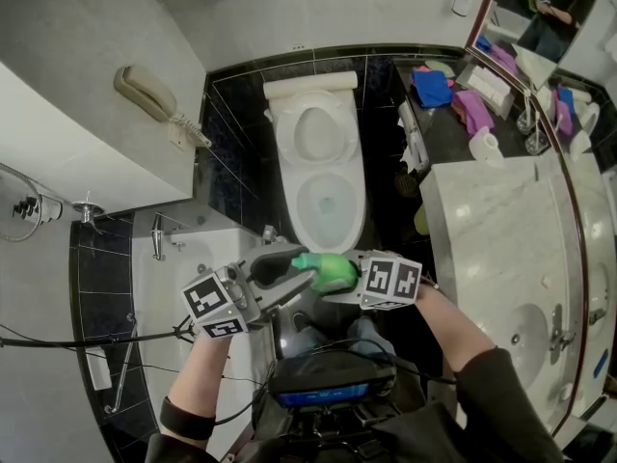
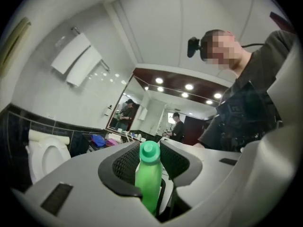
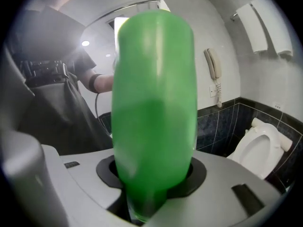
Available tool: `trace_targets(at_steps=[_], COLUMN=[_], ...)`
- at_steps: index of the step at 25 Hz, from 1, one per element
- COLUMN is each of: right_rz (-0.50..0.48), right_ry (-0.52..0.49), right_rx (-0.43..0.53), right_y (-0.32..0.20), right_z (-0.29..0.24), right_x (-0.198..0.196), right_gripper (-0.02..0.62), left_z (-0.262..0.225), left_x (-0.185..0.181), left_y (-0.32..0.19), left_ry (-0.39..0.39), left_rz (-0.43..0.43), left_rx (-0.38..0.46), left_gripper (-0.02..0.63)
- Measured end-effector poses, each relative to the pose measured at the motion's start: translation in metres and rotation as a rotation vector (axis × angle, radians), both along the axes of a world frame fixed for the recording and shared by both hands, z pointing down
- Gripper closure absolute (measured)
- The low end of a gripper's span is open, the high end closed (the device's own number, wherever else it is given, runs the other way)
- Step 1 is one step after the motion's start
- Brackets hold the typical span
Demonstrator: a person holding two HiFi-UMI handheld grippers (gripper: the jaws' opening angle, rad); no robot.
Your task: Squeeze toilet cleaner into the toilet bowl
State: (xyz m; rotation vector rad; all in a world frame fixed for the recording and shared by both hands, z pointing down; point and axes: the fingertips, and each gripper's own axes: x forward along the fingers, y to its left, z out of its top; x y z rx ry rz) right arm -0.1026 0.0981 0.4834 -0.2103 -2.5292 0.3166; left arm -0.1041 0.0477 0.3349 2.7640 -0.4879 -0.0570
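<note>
Well, both hands were on it. The green plastic bottle of toilet cleaner (image 1: pixel 328 270) hung in the air between the two tools, lying roughly level across the person's front. In the head view it sat just below the front rim of the white ceramic toilet (image 1: pixel 323 162), whose seat and lid stood up and whose bowl was open.

The right gripper (image 1: pixel 349 276) had the fat body of the bottle. In its own view the green body (image 3: pixel 154 103) filled the middle of the picture, and the fingers (image 3: pixel 198 170) were clenched on it from both sides, with no gap showing.

The left gripper (image 1: pixel 297 266) came in from the other end. In the left gripper view its black ribbed fingers (image 2: pixel 124 163) were closed on the neck end, one on each side, with the round green cap (image 2: pixel 149 150) poking up between them. The cap was on the bottle.

Off to the side, the toilet showed at the left edge of the left gripper view (image 2: pixel 45 157) and at the lower right of the right gripper view (image 3: pixel 262 150), well apart from the bottle in both. A beige wall telephone (image 1: pixel 145 93) hung on the grey wall to the left of the toilet, and a pale marble worktop (image 1: pixel 492 220) ran along the right under a large mirror (image 1: pixel 549 27).
</note>
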Motion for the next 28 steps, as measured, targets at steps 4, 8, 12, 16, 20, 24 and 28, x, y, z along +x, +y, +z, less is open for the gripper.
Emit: trace_targets(at_steps=[4, 8, 12, 16, 20, 24, 28], right_rz=[-0.045, -0.055, -0.03, 0.052, 0.205, 0.336, 0.414], right_ry=[-0.012, -0.02, -0.007, 0.032, 0.068, 0.133, 0.176], right_rx=[-0.049, -0.081, -0.058, 0.044, 0.181, 0.34, 0.444], right_y=[0.013, 0.021, 0.019, 0.0, -0.033, -0.066, -0.088], right_z=[0.002, 0.001, 0.007, 0.014, 0.016, 0.019, 0.018], right_x=[-0.001, -0.001, 0.001, 0.001, 0.005, 0.015, 0.022], right_gripper=[0.405, 0.405, 0.405, 0.405, 0.405, 0.405, 0.405], left_z=[-0.005, 0.001, 0.007, 0.008, 0.014, 0.011, 0.006], left_x=[0.005, 0.003, 0.006, 0.004, -0.009, -0.011, -0.008], left_y=[0.012, 0.016, 0.016, 0.007, -0.014, -0.017, -0.021], left_ry=[-0.037, -0.068, -0.083, -0.008, 0.092, 0.225, 0.232], left_rz=[0.128, 0.179, 0.152, 0.027, -0.201, -0.287, -0.313], left_rx=[0.113, 0.191, 0.168, 0.05, -0.192, -0.397, -0.432], left_gripper=[0.485, 0.485, 0.472, 0.314, 0.314, 0.314, 0.314])
